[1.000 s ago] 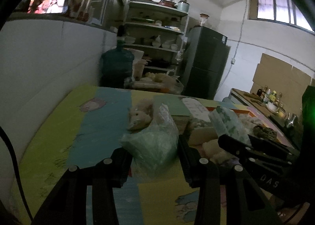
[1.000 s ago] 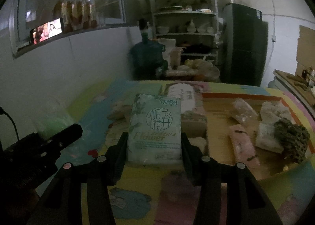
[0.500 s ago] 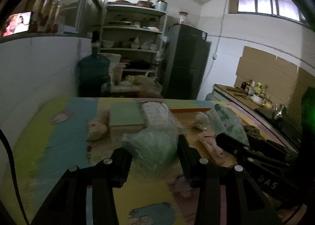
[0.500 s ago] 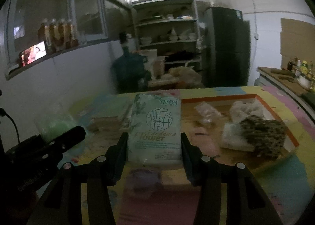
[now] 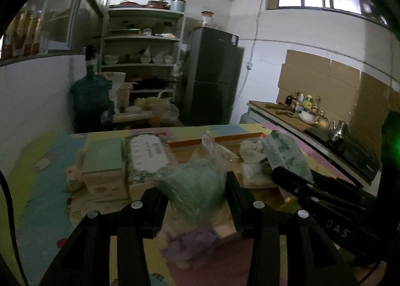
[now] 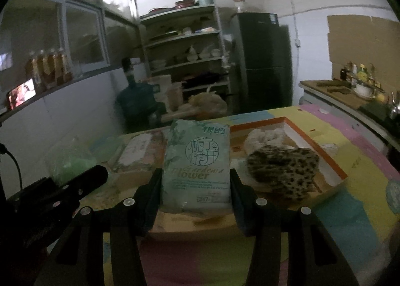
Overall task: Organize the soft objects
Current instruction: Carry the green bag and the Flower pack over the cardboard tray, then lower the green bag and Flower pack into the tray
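My left gripper (image 5: 196,196) is shut on a clear plastic bag of green stuff (image 5: 193,186), held above the colourful mat. My right gripper (image 6: 196,192) is shut on a pale green tissue pack printed "Gardenia Flower" (image 6: 197,161); that pack also shows at the right of the left wrist view (image 5: 285,153). Ahead lies a shallow orange-rimmed tray (image 6: 315,146) holding a spotted dark-and-cream soft thing (image 6: 282,171) and a white crumpled one (image 6: 265,135). The left gripper with its green bag (image 6: 70,163) appears at the left of the right wrist view.
Tissue packs (image 5: 147,156) and a flat green box (image 5: 103,156) are stacked left of the tray, with a small plush animal (image 5: 71,177) beside them. Beyond the mat stand a water jug (image 5: 91,100), shelves (image 5: 142,60) and a dark fridge (image 5: 212,75). A counter with bottles (image 5: 302,108) runs along the right.
Both grippers have swung to the right with their loads still held. The tray and its soft things have come nearer the middle of both views; the plush animal has slid left.
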Available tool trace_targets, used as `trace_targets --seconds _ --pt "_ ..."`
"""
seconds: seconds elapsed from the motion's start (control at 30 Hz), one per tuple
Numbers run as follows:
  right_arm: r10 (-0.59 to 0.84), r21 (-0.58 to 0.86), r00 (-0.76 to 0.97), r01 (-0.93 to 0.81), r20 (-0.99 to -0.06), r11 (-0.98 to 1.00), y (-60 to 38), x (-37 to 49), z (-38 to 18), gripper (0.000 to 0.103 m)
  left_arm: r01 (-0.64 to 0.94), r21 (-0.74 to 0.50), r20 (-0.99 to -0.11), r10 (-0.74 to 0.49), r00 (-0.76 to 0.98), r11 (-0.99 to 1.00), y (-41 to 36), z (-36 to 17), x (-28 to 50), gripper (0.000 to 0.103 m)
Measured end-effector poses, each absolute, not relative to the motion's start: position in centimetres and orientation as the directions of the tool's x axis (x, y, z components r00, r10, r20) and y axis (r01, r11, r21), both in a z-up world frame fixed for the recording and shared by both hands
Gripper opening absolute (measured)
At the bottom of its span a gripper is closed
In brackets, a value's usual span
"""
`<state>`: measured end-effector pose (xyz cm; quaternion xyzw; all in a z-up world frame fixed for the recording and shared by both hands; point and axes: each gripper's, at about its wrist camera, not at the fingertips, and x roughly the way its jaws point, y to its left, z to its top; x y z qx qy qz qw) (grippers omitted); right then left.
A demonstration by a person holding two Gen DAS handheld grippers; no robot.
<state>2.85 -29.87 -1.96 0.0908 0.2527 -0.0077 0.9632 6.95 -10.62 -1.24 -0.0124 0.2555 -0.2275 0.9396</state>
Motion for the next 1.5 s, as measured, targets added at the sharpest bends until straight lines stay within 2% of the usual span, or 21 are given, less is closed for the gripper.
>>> trace_targets --seconds 0.6,1.5 --pt "-0.067 0.202 0.861 0.193 -0.504 0.960 -37.0 3.1 -3.5 0.052 0.500 -0.129 -0.511 -0.489 0.707 0.857 -17.9 -2.3 8.8 0.044" --pt "-0.069 0.208 0.808 0.232 -0.585 0.950 -41.3 7.3 -6.8 0.052 0.541 -0.135 -0.630 -0.493 0.600 0.830 -24.0 -6.6 13.5 0.044"
